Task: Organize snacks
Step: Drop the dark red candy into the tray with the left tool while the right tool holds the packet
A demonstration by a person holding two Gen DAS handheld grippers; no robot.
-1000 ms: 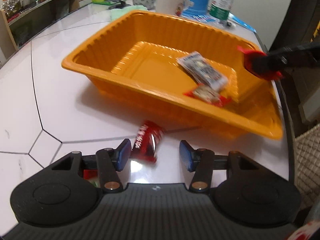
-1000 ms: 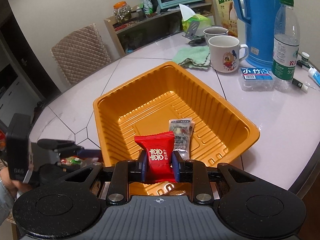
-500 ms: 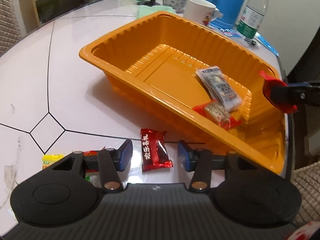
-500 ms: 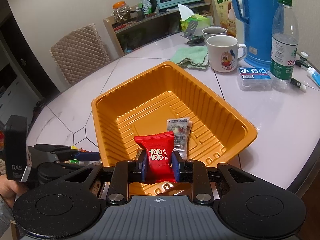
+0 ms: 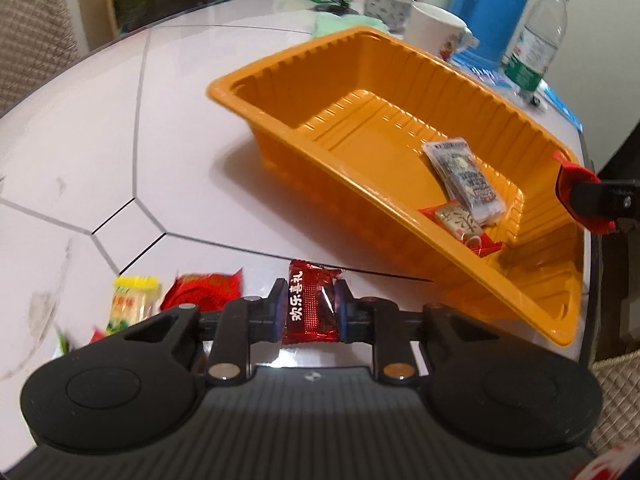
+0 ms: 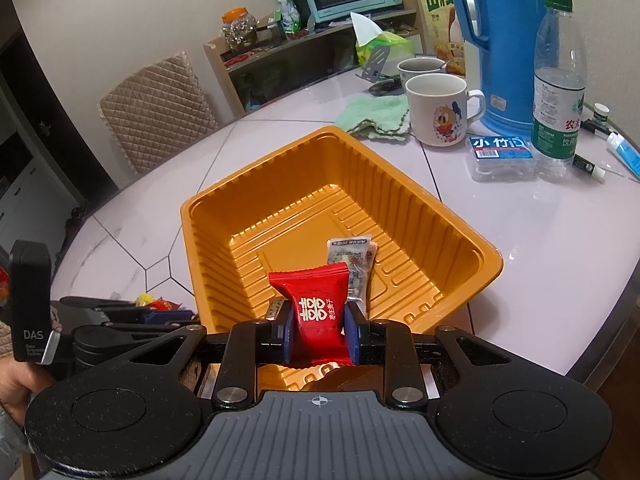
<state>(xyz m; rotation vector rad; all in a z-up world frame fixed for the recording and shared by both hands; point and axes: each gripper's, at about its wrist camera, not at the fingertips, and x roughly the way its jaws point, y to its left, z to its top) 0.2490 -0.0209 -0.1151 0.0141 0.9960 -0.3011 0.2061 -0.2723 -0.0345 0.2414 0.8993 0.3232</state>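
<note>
Snacks are split between the orange tray (image 6: 472, 276) and the pale table (image 5: 120, 140) beside it. Your left gripper (image 5: 311, 312) is closing its jaws on a dark red candy wrapper (image 5: 310, 304), the blue pads against its two sides, just off the tray's near long wall. To the left of that gripper, near the table's front edge, a yellow packet (image 5: 130, 300) and a red packet (image 5: 204, 288) lie side by side, both blurred. Your right gripper (image 6: 318, 330) pinches a bright red candy pouch (image 6: 316, 300) upright between its pads, above the tray's near end. Inside the tray a silver printed packet (image 5: 464, 180) lies flat toward that same end, and a small red-edged sweet (image 5: 460, 224) touches its lower end. Beyond the tray's far corner, toward the table's back edge, stand a white mug (image 6: 438, 108), a blue jug (image 6: 512, 44), a water bottle (image 6: 558, 80), a green cloth (image 6: 374, 118) and a clear box with a blue label (image 6: 500, 156). Your hand (image 6: 16, 384) shows at the left edge of the right wrist view.
</note>
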